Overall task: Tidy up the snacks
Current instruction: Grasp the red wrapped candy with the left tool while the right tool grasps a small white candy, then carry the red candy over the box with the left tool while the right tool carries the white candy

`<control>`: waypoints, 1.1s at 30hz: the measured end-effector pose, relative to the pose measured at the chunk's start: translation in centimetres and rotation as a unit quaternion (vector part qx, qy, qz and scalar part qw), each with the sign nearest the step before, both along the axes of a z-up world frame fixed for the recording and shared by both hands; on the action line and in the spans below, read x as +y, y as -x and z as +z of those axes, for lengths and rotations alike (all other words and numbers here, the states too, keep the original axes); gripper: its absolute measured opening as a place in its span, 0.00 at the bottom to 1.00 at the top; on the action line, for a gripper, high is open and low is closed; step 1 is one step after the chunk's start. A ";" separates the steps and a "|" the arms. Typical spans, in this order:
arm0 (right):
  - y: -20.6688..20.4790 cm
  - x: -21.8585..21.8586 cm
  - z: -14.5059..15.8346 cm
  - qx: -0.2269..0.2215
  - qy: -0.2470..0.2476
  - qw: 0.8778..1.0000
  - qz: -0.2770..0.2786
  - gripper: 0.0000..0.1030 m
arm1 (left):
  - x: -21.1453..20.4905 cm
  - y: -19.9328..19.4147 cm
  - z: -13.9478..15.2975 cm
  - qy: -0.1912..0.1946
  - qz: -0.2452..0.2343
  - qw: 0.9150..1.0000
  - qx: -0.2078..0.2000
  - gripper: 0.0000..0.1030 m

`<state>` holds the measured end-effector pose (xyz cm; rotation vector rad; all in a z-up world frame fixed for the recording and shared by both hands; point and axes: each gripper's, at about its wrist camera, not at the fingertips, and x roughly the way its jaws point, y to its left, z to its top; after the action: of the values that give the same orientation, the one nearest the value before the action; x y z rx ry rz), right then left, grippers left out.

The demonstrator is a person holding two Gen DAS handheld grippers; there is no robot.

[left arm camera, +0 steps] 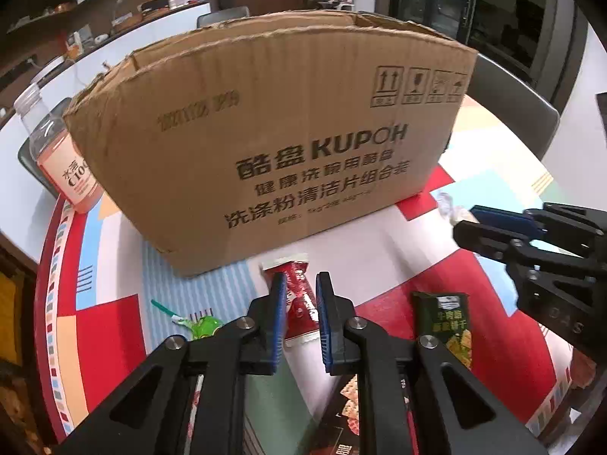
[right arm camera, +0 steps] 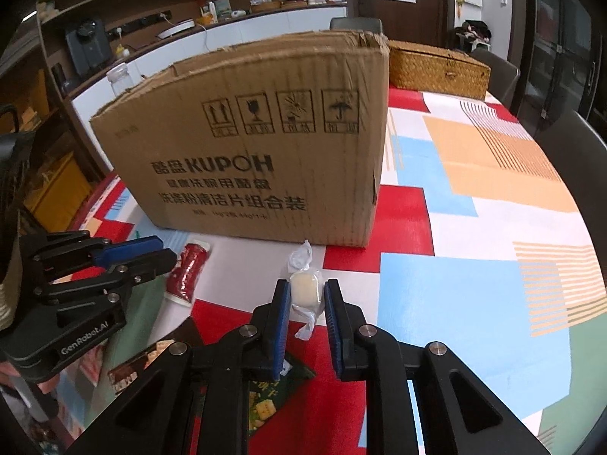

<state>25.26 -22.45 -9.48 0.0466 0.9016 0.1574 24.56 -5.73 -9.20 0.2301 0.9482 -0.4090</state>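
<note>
Both claws down on snacks in front of the cardboard box (left arm camera: 265,144)

The left claw (left arm camera: 300,284) is partly open with its blue pads on either side of a red snack packet (left arm camera: 299,303) lying flat on the table (right arm camera: 474,265); can't tell if the pads actually touch it. The right claw (right arm camera: 306,290) has its jaws at the sides of a pale wrapped candy (right arm camera: 305,290), looks like it's pinching it. A green cracker packet (left arm camera: 447,318) lies just right of the red one, and a pink drink bottle (left arm camera: 57,151) stands at the box's left end.
</note>
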 end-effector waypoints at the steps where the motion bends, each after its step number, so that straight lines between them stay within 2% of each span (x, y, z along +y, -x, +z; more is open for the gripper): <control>1: 0.1 0.1 0.1 -0.001 0.001 1.000 0.000 0.19 | 0.1 0.0 -0.2 0.002 -0.003 1.000 0.003 0.24; 6: 0.1 0.9 -0.2 0.005 0.005 1.000 0.004 0.19 | 0.2 -0.7 -1.3 -0.005 0.000 1.000 -0.001 0.45; 12: -0.3 1.8 -0.6 0.010 0.010 1.000 0.007 0.19 | 0.4 -2.2 -2.9 -0.018 0.001 1.000 0.010 0.47; 16: -0.7 2.1 -1.0 0.014 0.007 1.000 0.010 0.19 | 0.3 -3.2 -3.9 -0.015 0.009 1.000 0.024 0.46; 21: -1.1 2.0 -1.2 0.017 0.002 1.000 0.010 0.19 | 0.0 -3.6 -4.3 -0.006 0.009 0.999 0.034 0.22; 27: -1.0 1.7 -1.1 0.016 -0.004 1.000 0.011 0.19 | 0.0 -3.3 -4.0 -0.003 0.010 0.999 0.031 0.22; 33: -0.5 1.5 -0.1 0.005 -0.012 1.000 0.014 0.19 | 0.4 -1.8 -1.6 0.019 0.023 0.999 0.015 0.22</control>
<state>25.79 -20.98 -9.62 0.0569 0.9112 0.1940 26.38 -5.31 -10.83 0.1681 0.9725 -0.3891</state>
